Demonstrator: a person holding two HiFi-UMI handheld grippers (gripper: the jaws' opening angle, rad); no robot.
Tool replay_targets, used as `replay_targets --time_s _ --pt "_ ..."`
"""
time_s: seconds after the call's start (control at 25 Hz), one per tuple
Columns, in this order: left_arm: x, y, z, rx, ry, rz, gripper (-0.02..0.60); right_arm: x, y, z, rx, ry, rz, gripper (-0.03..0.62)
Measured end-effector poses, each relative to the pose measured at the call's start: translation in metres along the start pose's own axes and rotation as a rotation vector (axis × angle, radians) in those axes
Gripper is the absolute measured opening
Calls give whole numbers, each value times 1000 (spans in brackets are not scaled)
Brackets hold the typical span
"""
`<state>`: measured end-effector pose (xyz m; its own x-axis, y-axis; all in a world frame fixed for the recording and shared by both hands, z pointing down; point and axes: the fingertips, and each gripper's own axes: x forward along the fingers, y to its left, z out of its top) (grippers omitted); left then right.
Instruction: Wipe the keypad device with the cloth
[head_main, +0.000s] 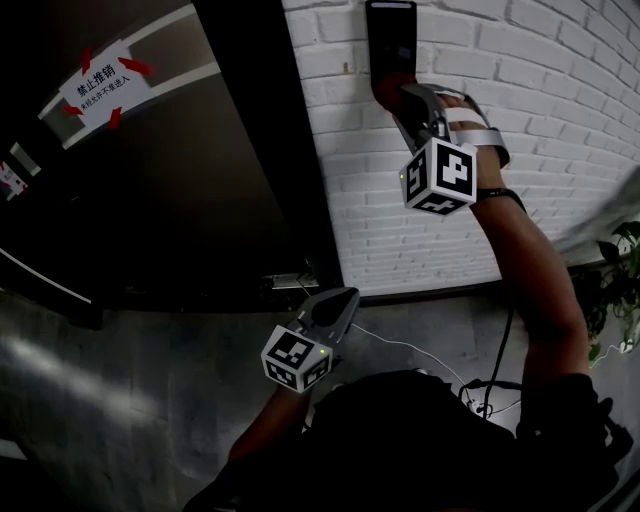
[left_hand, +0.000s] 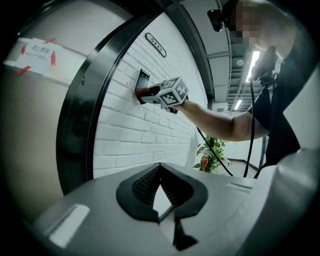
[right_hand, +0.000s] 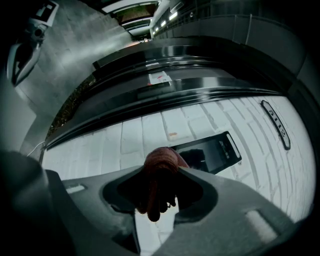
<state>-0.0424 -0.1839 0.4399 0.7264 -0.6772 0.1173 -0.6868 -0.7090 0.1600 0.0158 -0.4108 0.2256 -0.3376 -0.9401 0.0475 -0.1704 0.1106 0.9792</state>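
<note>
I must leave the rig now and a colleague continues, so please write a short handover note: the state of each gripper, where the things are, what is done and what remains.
Right gripper: shut on the red cloth, raised to the white brick wall.
Left gripper: jaws together, empty, held low and away from the wall.
Keypad device: mounted on the wall beside the dark door frame; the cloth appears to be against its lower end.
Done: cloth picked up and brought to the device.
Left: wipe along the rest of the screen and upper end; how much is already wiped cannot be told.
</note>
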Motion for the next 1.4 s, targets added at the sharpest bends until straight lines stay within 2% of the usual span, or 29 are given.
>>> replay_targets --time_s 0.6,0.84,0.96,1.12,1.28,1.4 --pt "-28 5 0 -11 1 -50 16 3 26 -8 -22 118 69 142" --pt "-45 3 -6 -20 31 -123 15 -21 44 -15 41 191 103 143" --pt "-49 3 -15 -19 56 -153 15 -46 67 -12 145 178 138 143" --pt "-51 6 -16 -22 46 -145 17 -88 107 -4 387 110 208 143" --pt "-56 1 -16 -17 40 -112 15 -144 144 12 677 -16 277 143" --pt "-56 -6 -10 -16 14 -70 17 -189 163 22 822 -98 305 143"
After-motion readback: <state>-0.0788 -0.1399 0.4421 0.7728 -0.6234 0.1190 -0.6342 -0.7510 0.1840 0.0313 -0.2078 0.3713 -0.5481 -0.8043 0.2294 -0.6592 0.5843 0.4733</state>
